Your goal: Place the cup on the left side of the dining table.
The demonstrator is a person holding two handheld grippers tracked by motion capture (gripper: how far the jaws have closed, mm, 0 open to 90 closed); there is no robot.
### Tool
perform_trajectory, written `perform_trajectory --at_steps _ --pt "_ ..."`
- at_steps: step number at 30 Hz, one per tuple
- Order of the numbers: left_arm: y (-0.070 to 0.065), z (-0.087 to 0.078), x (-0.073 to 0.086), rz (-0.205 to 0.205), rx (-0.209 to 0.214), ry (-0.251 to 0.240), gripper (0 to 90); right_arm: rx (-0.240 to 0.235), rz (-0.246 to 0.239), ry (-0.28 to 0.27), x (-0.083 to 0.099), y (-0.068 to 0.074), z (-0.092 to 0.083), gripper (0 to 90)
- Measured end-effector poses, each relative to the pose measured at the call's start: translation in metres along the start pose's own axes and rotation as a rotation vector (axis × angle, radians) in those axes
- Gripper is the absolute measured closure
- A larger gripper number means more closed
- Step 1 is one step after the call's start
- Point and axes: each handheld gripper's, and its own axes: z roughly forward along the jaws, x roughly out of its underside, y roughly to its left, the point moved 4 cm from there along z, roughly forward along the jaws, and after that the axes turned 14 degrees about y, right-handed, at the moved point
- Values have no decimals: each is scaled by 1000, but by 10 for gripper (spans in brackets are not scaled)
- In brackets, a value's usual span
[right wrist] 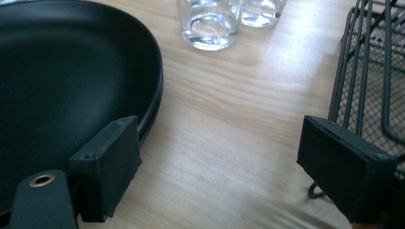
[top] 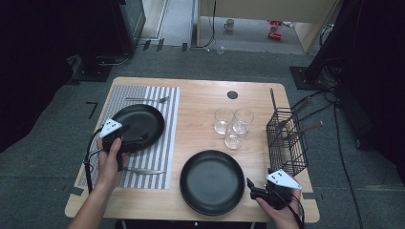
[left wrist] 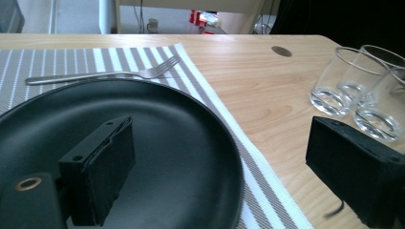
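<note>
Where the fork [left wrist: 105, 75] lies, striped placemat [left wrist: 267, 191] shows beneath.

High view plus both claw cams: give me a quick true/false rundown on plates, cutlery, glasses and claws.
1. A black plate lies on the striped placemat. True.
2. The fork rests inside that plate. False: it lies on the placemat beyond the plate's far rim.
3. Three empty glasses stand clustered on the bare table. True.
4. The left claw is clamped on a knife. False: its jaws stand open over the plate's near edge, and the knife lies apart on the placemat.
5. The right claw is open, beside the stacked plates and the wire basket. True.
</note>
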Motion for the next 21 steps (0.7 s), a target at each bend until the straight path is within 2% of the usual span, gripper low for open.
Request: perform_trajectory --at_steps 3,7,12,14,17,19,21 --pt "-8 -1 4 8 3 -5 97 -3 -1 -8 -7 2 -1 141" --pt "-19 -2 9 41 5 1 97 -6 -22 -23 -19 8 -3 146" --pt "-27 1 16 77 4 24 97 -22 -37 -49 -33 16 -3 159" --pt "-28 2 20 75 10 31 97 -19 -46 -61 -39 17 -3 166" --pt "-33 5 27 76 14 34 97 -21 -58 -79 -47 20 -2 181" --pt "-38 8 33 97 3 43 97 -23 -69 -90 -52 22 -1 189" --pt "-44 11 39 107 17 54 97 -24 -76 -101 -57 23 1 205"
